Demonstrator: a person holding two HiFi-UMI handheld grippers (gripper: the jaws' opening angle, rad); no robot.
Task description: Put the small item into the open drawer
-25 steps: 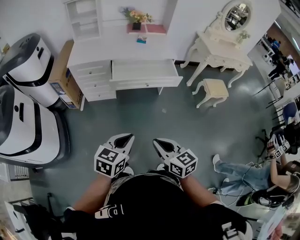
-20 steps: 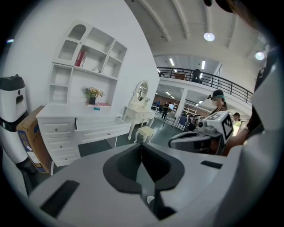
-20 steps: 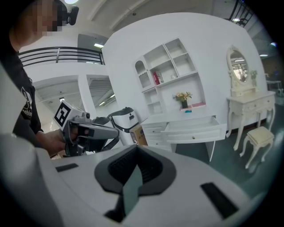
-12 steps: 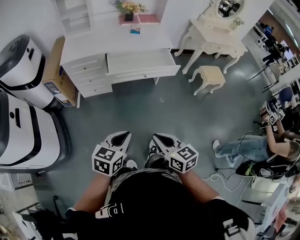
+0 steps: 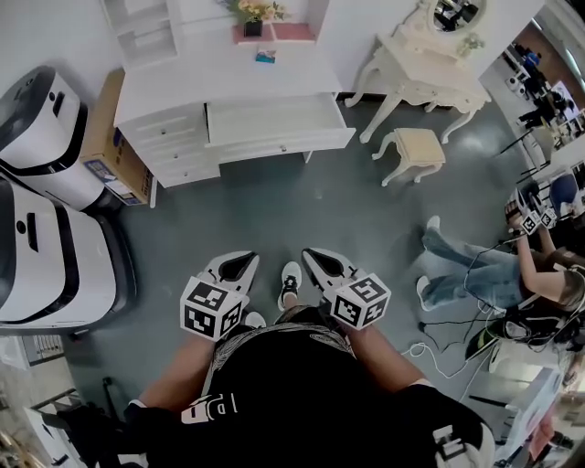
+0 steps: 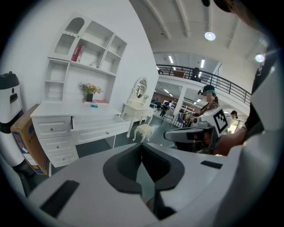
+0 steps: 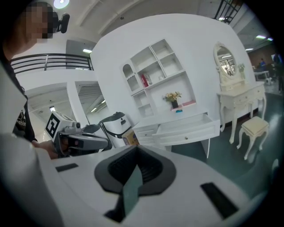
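Observation:
A white desk (image 5: 228, 82) stands across the room against the wall, its wide drawer (image 5: 274, 119) pulled open. On the desktop lies a small teal item (image 5: 265, 57), in front of a vase of flowers (image 5: 249, 13). My left gripper (image 5: 236, 267) and right gripper (image 5: 327, 265) hang side by side close to my body, far from the desk, both shut and empty. The left gripper view shows the same open drawer (image 6: 100, 128) and teal item (image 6: 93, 105) beyond the closed jaws. From the right gripper view the drawer (image 7: 186, 128) and item (image 7: 178, 110) lie straight ahead.
Two large white machines (image 5: 46, 137) and a cardboard box (image 5: 114, 137) stand left of the desk. A cream vanity table (image 5: 425, 73) and stool (image 5: 413, 146) are to its right. A seated person (image 5: 494, 274) and floor cables (image 5: 430, 347) lie at the right.
The desk has drifted slightly in the head view. My shoe now shows on the floor between the two grippers. The seated person's leg has stretched out. Both grippers stay shut.

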